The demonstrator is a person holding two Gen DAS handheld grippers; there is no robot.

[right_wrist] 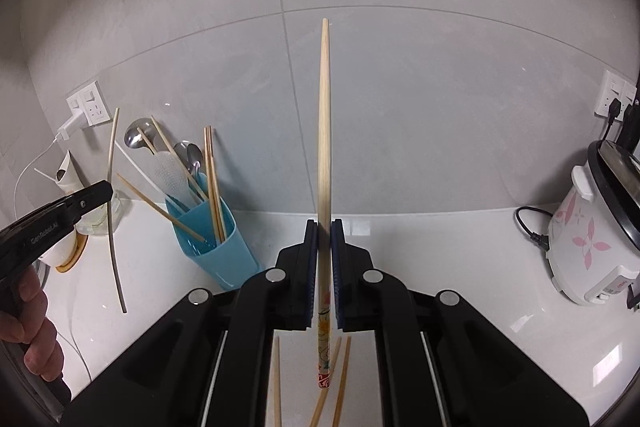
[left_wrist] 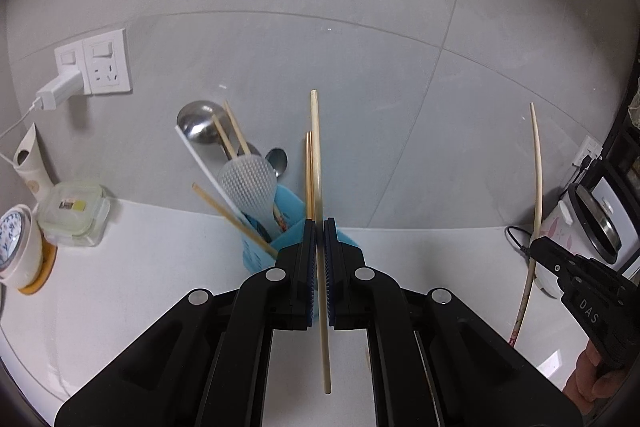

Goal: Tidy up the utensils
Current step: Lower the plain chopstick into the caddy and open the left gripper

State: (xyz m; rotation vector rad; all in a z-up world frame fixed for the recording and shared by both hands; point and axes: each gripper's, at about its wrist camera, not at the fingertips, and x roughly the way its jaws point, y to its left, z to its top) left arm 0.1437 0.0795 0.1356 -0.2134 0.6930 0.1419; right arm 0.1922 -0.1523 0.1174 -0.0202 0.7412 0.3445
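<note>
Counted relative to the blue holder:
- Chopsticks inside it: five.
- Metal ladle inside it: one.
- Rice paddle inside it: one.
- Metal spoons: two.
- Chopsticks held aloft to its right: two.
- Chopsticks on the counter, nearer the camera: three.
- Rice cooker, far right: one.

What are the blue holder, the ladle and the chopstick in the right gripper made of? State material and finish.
Blue holder: probably plastic, smooth, evenly coloured. Ladle: metal, likely stainless steel, shiny with reflections. Chopstick clamped in the right gripper: pale wood or bamboo, matte, painted pattern near its lower end.
</note>
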